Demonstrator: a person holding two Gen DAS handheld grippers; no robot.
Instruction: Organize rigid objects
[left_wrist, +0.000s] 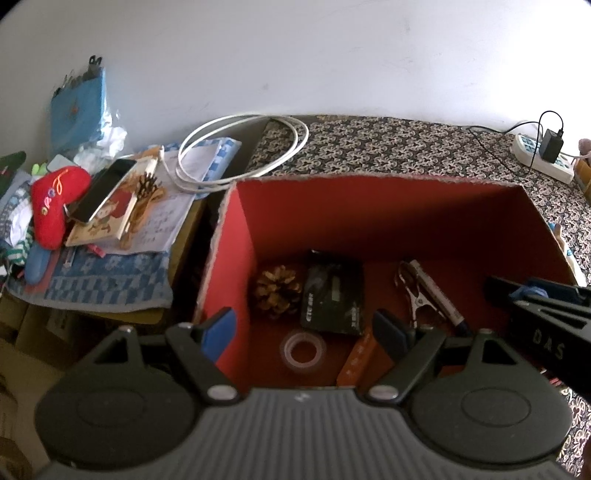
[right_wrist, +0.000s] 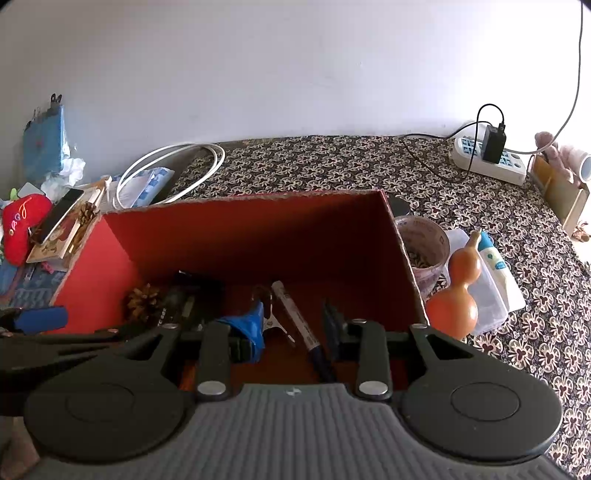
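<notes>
A red cardboard box (left_wrist: 369, 221) (right_wrist: 240, 236) stands open on the patterned cloth. On its floor lie a pine cone (left_wrist: 277, 291) (right_wrist: 142, 301), a black card box (left_wrist: 332, 299), a metal clip (left_wrist: 415, 295), a marker (left_wrist: 437, 291) (right_wrist: 295, 317), a clear tape roll (left_wrist: 303, 349) and an orange strip (left_wrist: 360, 354). My left gripper (left_wrist: 303, 330) hovers over the box's near-left part, jaws wide open and empty. My right gripper (right_wrist: 291, 326) hangs over the right part, jaws a little apart; the marker lies on the floor below the gap, not gripped.
Right of the box stand an orange gourd (right_wrist: 452, 299), a plastic jar (right_wrist: 424, 243) and a clear container (right_wrist: 487, 295). A power strip (right_wrist: 487, 158) sits at the back right. Left are a white cable (left_wrist: 240, 147), a phone on a book (left_wrist: 107, 195), a red plush (left_wrist: 55, 203).
</notes>
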